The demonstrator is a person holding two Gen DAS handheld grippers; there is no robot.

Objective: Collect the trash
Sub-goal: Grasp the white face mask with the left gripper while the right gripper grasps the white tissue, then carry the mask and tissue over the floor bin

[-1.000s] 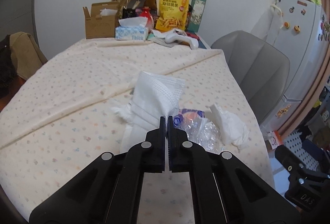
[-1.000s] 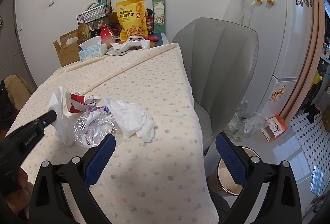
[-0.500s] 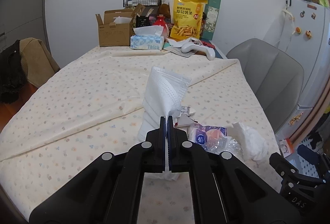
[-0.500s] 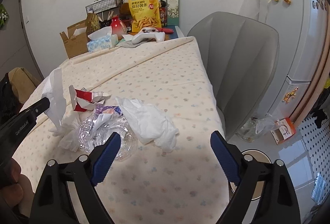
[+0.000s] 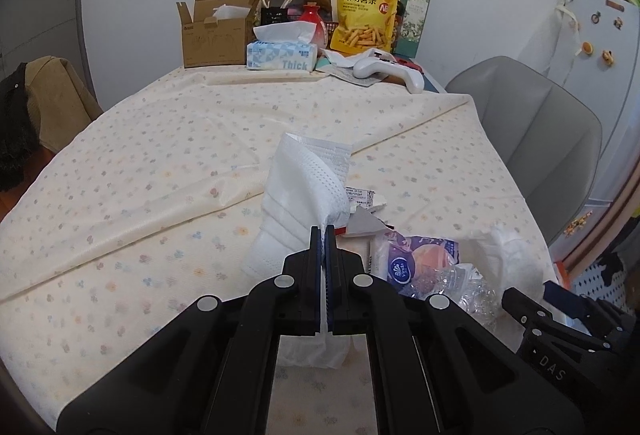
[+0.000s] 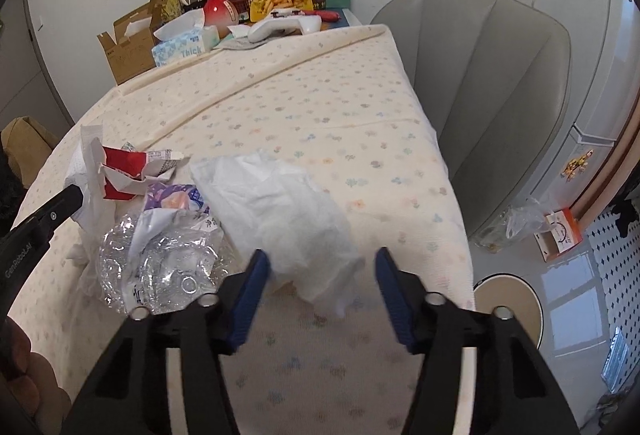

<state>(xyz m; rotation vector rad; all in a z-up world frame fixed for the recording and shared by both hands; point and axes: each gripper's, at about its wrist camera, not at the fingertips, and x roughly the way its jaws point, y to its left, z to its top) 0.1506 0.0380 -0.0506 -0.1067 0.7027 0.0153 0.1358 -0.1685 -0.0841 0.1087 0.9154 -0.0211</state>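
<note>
My left gripper stays out of it, clamped on the white face mask; my right gripper's jaws are closing around the crumpled tissue lying between them, pads not yet touching

The right gripper has been brought down and forward to the crumpled white tissue, which now lies between its blue pads; the jaws, wide apart a second ago, are closing, and the pads do not appear to be pressing on it yet, though motion blur makes this uncertain. The white face mask pinched in the left gripper has been raised off the tablecloth and now stands more upright.
</note>
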